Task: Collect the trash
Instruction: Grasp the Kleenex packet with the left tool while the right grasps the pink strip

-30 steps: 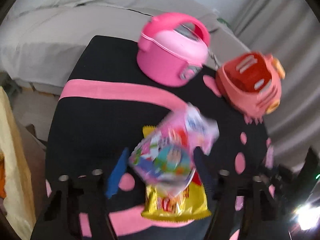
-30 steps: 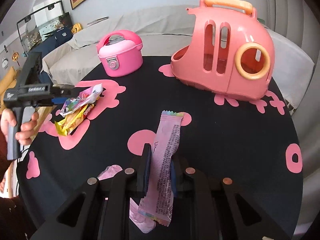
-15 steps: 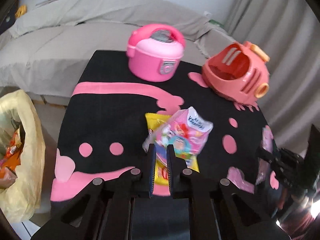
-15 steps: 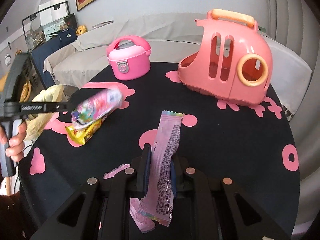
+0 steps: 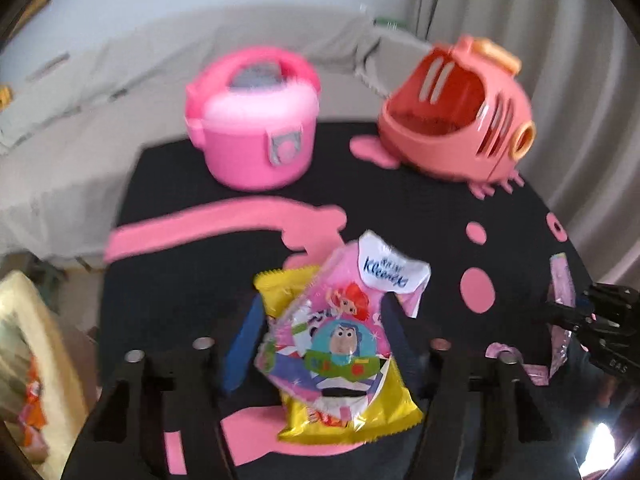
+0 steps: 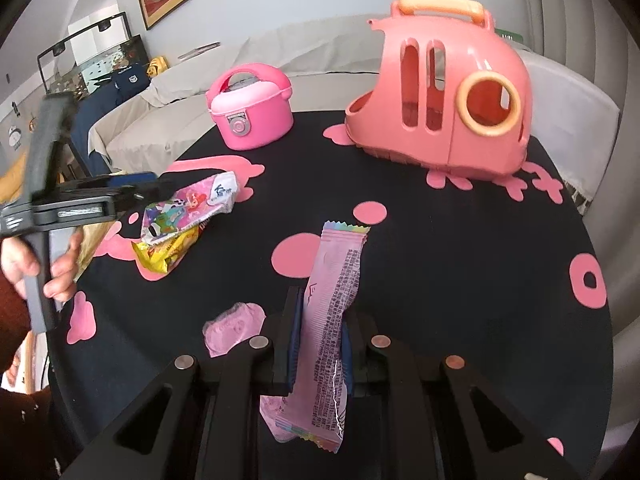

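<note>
Your left gripper [image 5: 320,332], jaws opening, straddles the glossy cartoon tissue pack [image 5: 340,328] lying on a crinkly yellow snack bag [image 5: 352,412]. Your right gripper [image 6: 318,340] pinches a long pink wrapper [image 6: 332,312]; a pink toy cooker [image 5: 252,132] sits beyond the pack.

Pink wrapper [image 6: 329,320] clamped upright in right hand-held gripper [image 6: 320,344] above black table [image 6: 460,280]

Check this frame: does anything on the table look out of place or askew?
Loose trash: a tissue pack lies askew on a yellow snack wrapper between the left gripper's opening jaws, and a crumpled pink wrapper sits by the right gripper. The coral toy carrier stands upright.
</note>
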`<state>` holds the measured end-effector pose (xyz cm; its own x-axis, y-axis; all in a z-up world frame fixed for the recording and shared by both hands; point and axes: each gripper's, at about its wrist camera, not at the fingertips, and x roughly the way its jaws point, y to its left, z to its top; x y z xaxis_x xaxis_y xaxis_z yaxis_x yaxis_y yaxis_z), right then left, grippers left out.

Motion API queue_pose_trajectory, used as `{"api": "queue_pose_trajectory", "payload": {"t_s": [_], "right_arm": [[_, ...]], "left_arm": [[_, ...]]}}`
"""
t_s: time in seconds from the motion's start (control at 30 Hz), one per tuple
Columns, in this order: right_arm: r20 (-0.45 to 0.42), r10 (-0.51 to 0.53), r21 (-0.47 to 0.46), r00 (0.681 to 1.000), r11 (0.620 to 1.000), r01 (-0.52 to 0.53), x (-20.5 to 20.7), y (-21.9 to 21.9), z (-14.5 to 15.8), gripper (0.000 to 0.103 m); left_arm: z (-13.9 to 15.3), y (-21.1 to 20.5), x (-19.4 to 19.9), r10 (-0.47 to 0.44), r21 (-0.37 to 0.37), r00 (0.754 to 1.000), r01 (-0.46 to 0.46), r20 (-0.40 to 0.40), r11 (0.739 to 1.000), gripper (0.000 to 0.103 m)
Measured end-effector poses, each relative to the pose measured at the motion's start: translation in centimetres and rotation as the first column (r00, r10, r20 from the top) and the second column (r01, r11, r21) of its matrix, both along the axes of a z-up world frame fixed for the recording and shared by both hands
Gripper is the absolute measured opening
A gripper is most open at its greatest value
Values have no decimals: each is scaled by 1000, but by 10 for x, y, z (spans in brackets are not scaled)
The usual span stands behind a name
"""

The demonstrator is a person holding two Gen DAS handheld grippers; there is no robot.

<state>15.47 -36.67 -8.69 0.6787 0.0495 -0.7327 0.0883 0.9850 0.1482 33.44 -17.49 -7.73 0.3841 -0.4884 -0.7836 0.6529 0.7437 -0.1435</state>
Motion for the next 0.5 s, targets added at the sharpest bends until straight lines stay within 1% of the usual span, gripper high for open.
{"api": "queue_pose_trajectory", "payload": {"t_s": [0.07, 0.1, 0.13, 0.17, 0.2, 0.27, 0.4, 0.5], "right_arm": [[-3, -1, 3, 1000, 1000, 1, -2, -1, -2, 16], [-4, -1, 1, 1000, 1000, 1, -2, -2, -2, 16], [-4, -2, 0, 1000, 1000, 2, -3, -2, -2, 16], [-4, -3, 1, 1000, 1000, 3, -3, -2, -2, 16], [-3, -4, 2, 1000, 1000, 4, -3, -3, -2, 16], [0, -7, 7, 1000, 1000, 7, -4, -3, -1, 16], [19, 1, 3, 1000, 1000, -1, -4, 2, 5, 16], [39, 12, -7, 999, 1000, -12, -7, 8, 16, 16]], "left_arm": [[-10, -4, 1, 6, 18, 999, -5, -47, 1000, 45], [-11, -3, -3, 8, 21, 999, -7, -44, 1000, 41], [-10, -3, -9, 9, 30, 999, -8, -31, 1000, 26], [-9, -3, -15, 11, 46, 1000, -10, -18, 999, 17], [-7, -1, -22, 16, 52, 1000, -16, -7, 999, 15], [-1, 4, -36, 18, 28, 1000, -18, 1, 999, 9], [13, 18, -58, 56, -6, 998, -56, 20, 998, 7], [30, 36, -71, 101, -43, 994, -99, 43, 994, 7]]}}
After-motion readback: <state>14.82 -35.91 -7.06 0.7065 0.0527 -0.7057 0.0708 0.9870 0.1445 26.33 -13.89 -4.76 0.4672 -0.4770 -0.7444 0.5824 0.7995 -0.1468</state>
